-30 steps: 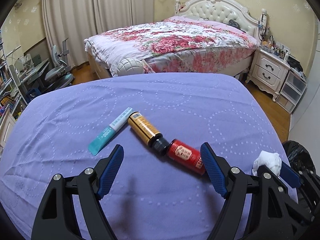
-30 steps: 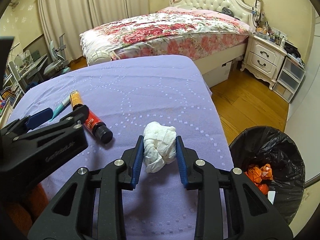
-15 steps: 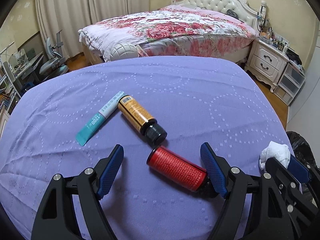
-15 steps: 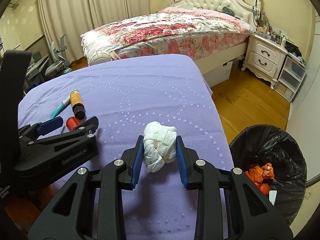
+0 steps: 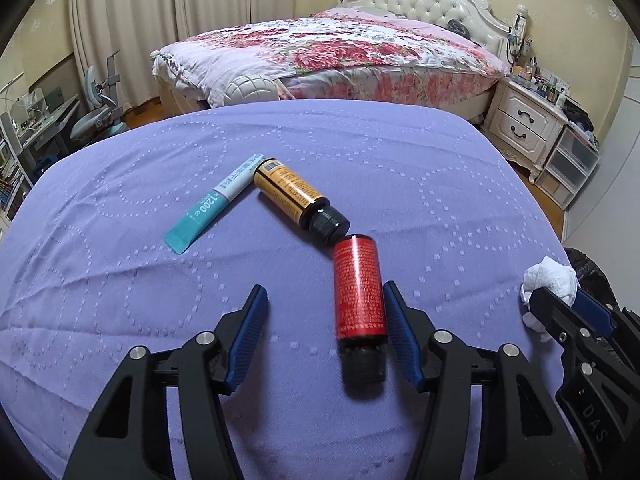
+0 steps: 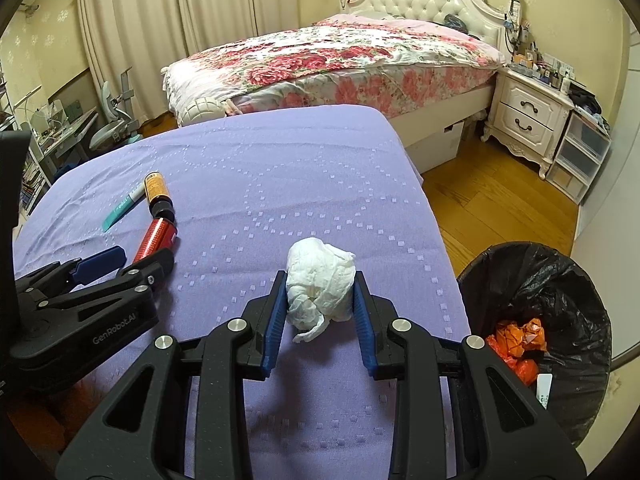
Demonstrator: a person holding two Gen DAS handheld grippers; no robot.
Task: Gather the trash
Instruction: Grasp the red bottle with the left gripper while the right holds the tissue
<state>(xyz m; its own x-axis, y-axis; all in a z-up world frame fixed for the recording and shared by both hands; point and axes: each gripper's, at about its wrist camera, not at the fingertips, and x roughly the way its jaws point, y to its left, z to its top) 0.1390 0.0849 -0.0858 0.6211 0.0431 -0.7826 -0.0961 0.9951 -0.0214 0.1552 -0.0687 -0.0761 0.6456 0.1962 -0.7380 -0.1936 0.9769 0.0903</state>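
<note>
— Where is your left wrist camera sitting?

— You have it low over the near edge of the purple-covered desk (image 5: pixel 360 152), looking forward between the left tongs (image 5: pixel 324 300) toward the far edge and the bed (image 5: pixel 340 52) beyond. It sits close: the red bottle (image 5: pixel 358 292) fills the gap by the right-hand finger.

— And your right one?

— Yours rides higher, near the desk's right edge (image 6: pixel 432 216), facing the same way past the right tongs (image 6: pixel 320 288), with the bin (image 6: pixel 536 320) off that edge.

— What do the two share?

— You see the bottles, the tube (image 5: pixel 216 204), the bed and nightstand (image 6: pixel 528 116) in both; each view also catches the other tongs at its side.
</note>
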